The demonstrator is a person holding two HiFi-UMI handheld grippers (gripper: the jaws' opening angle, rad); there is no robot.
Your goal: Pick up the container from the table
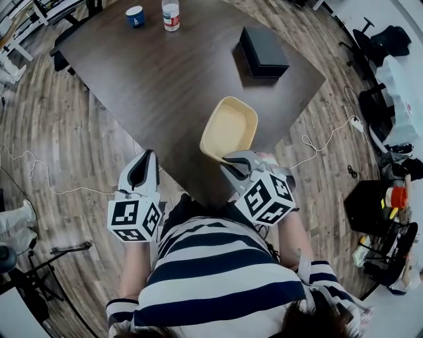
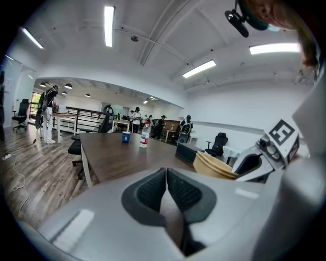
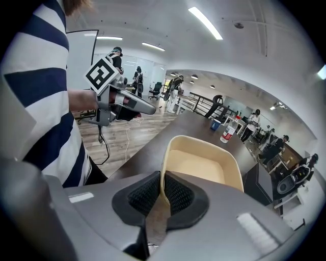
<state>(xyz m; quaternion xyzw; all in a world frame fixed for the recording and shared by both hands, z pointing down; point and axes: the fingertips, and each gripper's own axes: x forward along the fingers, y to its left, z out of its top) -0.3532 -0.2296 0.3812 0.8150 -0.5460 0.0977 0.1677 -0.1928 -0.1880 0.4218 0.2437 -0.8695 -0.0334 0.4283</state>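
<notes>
Left tool [image 1: 149, 156]: it is held over the floor just off the near left edge of the worktop [image 1: 165, 72], well apart from everything on it. In the left gripper view the tool [image 2: 166, 172] has its two pads pressed together with nothing between them.

Far end of the worktop: a blue cup [image 1: 135, 16] and a bottle [image 1: 170, 14] stand upright near each other. The bottle's label is too small to read.

Container [image 1: 230, 129]: it is a cream, round-cornered tub over the near corner of the worktop, with its mouth facing up. Its long axis runs from the gripped near end away from the person, and its far end points towards the black box [image 1: 263, 51].

Right tool [image 1: 228, 161]: in the right gripper view the tool [image 3: 162, 179] is clamped on the near wall of the container [image 3: 204, 163], one pad inside the rim and one outside.

Not determinable:
- The gripped wall is covered by the tool in the head view.
- The container's underside shows in no view, so it cannot be told whether the base rests on the worktop or hangs clear of it.
- In the left gripper view only a slanted part of the container [image 2: 214, 165] shows, and the right tool cuts off the rest.
</notes>
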